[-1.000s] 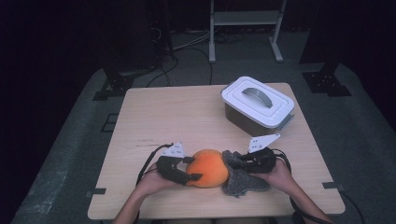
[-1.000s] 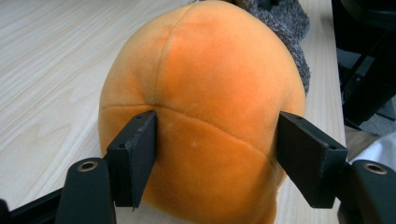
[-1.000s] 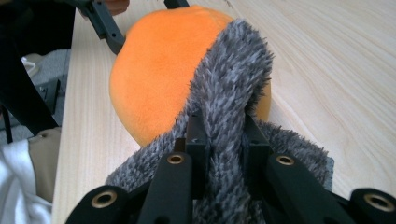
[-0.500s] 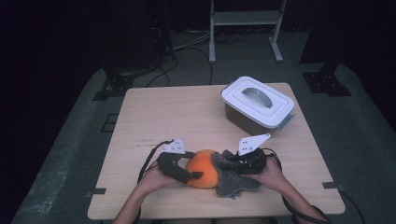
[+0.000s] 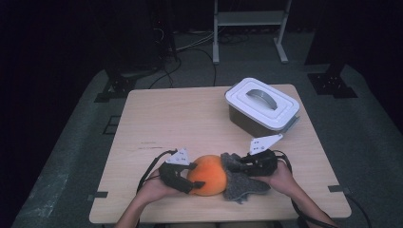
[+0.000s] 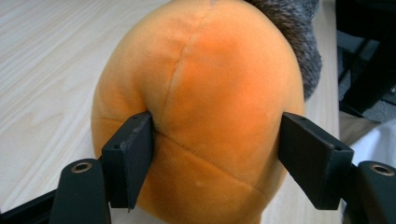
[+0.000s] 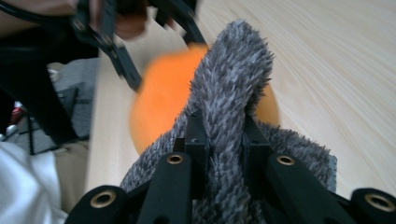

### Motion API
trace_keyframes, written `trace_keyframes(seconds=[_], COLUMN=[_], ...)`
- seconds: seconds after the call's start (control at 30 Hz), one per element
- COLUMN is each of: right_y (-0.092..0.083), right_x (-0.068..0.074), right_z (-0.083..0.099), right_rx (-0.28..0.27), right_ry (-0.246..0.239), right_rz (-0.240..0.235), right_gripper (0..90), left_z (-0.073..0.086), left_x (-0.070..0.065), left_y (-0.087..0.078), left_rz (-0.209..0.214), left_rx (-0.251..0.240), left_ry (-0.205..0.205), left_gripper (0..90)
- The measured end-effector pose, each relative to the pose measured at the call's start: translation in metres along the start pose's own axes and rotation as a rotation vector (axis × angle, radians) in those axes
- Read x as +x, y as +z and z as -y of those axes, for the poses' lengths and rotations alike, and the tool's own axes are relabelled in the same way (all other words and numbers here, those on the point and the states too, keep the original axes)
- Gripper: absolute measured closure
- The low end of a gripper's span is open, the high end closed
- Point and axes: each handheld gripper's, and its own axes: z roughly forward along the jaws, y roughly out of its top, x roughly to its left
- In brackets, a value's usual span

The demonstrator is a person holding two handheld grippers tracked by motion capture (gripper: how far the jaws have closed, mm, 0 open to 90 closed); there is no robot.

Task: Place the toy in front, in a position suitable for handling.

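Low in the frame's middle on the tabletop [image 5: 190, 114], the orange plush ball [image 5: 207, 175] sits between the left gripper [image 5: 190, 181], whose jaws have just been closing and dent it. The right gripper [image 5: 236, 164] pinches its grey furry part [image 5: 242, 185] just beside.

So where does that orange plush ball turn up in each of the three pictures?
High view: the orange plush ball lies near the table's front edge, between the left gripper and the right gripper.
Left gripper view: it sits in the centre, between the two black jaws.
Right gripper view: blurred, upper middle, behind the grey furry fabric.
Shared landmark: the grey furry fabric touching the ball.
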Motion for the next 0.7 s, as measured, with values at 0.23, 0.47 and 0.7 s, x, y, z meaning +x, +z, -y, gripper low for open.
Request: trace_keyframes(seconds=[0.23, 0.47, 0.7], right_y=[0.013, 0.008, 0.002], right_x=[0.007, -0.004, -0.003], right_z=[-0.008, 0.011, 0.013], right_rx=[0.029, 0.044, 0.039], right_ry=[-0.069, -0.010, 0.017], right_rz=[-0.016, -0.003, -0.002], right_gripper=[76.5, 76.5, 76.4], left_z=[-0.008, -0.008, -0.007], left_x=[0.008, 0.003, -0.008], left_y=[-0.002, 0.005, 0.004], left_rz=[-0.009, -0.007, -0.007], left_rx=[-0.041, -0.015, 0.009], left_ry=[-0.033, -0.009, 0.058], left_gripper=[9.2, 23.7, 25.3])
